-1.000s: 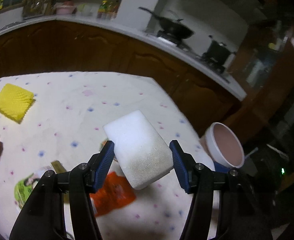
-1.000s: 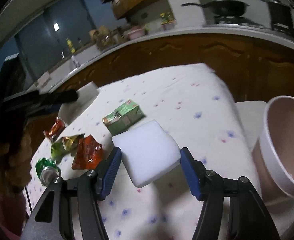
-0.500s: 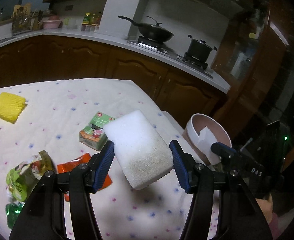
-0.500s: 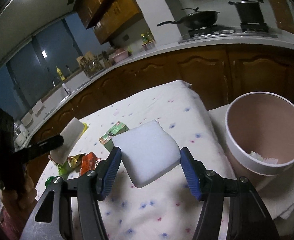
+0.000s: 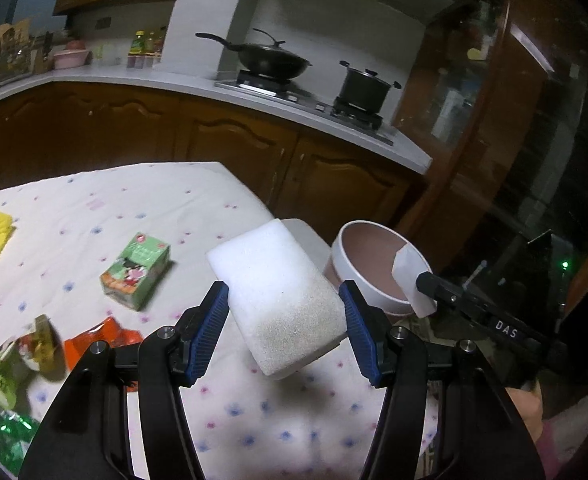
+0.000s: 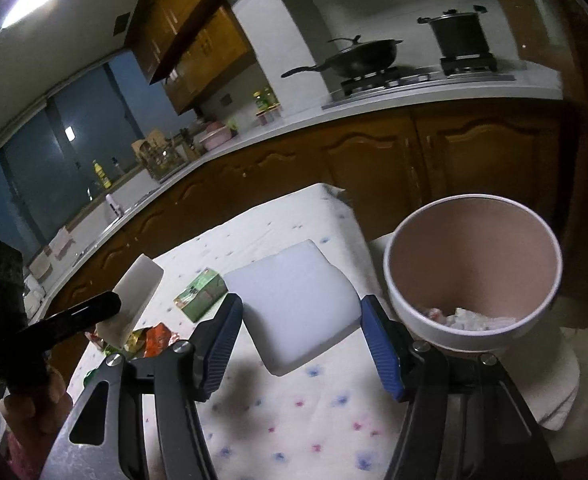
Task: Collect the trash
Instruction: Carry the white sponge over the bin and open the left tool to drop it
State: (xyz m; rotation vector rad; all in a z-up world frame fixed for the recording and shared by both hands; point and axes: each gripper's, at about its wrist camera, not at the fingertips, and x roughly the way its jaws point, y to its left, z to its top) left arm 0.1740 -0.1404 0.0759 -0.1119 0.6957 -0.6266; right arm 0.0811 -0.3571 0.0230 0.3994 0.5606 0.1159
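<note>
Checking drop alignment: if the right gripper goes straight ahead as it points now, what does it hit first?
Probably the tablecloth near its far edge, not the bin, which sits right of the right gripper. Depth unclear.

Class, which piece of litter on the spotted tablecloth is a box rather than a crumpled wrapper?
The green cardboard carton, a squared box with printed faces; the orange wrapper and green-yellow wrapper nearby are crumpled packets.

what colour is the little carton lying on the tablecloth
Green, with a cartoon print and a red spot; the carton shows best in the left wrist view.
</note>
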